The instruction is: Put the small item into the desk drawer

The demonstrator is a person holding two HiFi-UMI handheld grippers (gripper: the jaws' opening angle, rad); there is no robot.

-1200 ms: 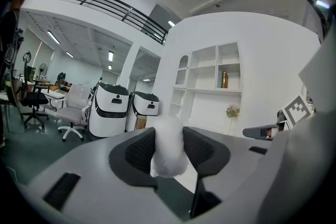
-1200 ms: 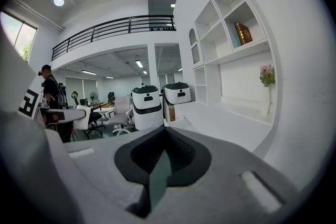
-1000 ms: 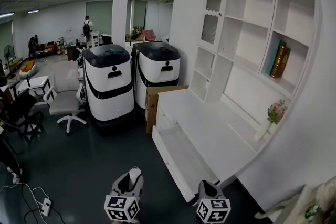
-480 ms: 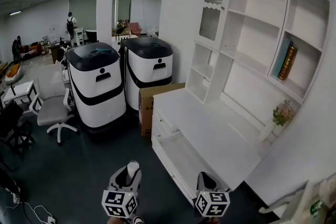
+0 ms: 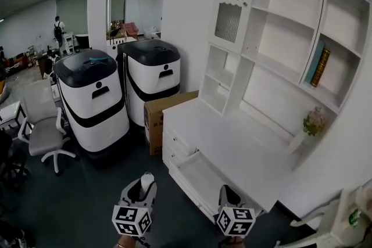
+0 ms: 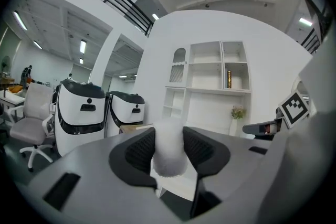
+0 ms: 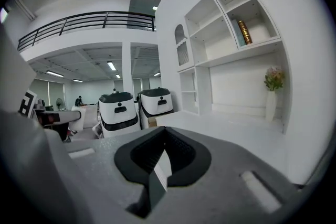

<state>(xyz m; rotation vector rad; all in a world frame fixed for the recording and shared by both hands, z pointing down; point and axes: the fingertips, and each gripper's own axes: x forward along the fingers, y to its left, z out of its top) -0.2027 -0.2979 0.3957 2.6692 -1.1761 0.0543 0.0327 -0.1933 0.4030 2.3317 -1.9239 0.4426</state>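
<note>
My left gripper (image 5: 146, 184) is shut on a small white, soft-looking item (image 5: 147, 178), which sticks up between its dark pads (image 6: 137, 150). In the left gripper view the item (image 6: 169, 147) fills the gap between the jaws. My right gripper (image 5: 227, 197) hangs beside it, its jaws together with nothing in them (image 7: 164, 157). The white desk (image 5: 244, 151) stands ahead, and its upper drawer (image 5: 204, 178) is pulled out, open and looking bare inside. Both grippers are held in the air short of the drawer's front, the left one over the dark floor.
A white shelf unit (image 5: 273, 55) rises from the desk, holding books (image 5: 319, 67) and a vase of flowers (image 5: 313, 123). Two white-and-black machines (image 5: 93, 99) and a cardboard box (image 5: 156, 119) stand left of the desk. An office chair (image 5: 43, 130) is at far left.
The view has swung and closed in on the desk, so the drawer and machines have slid left in the picture. Both grippers keep their places and their jaws are unchanged.
</note>
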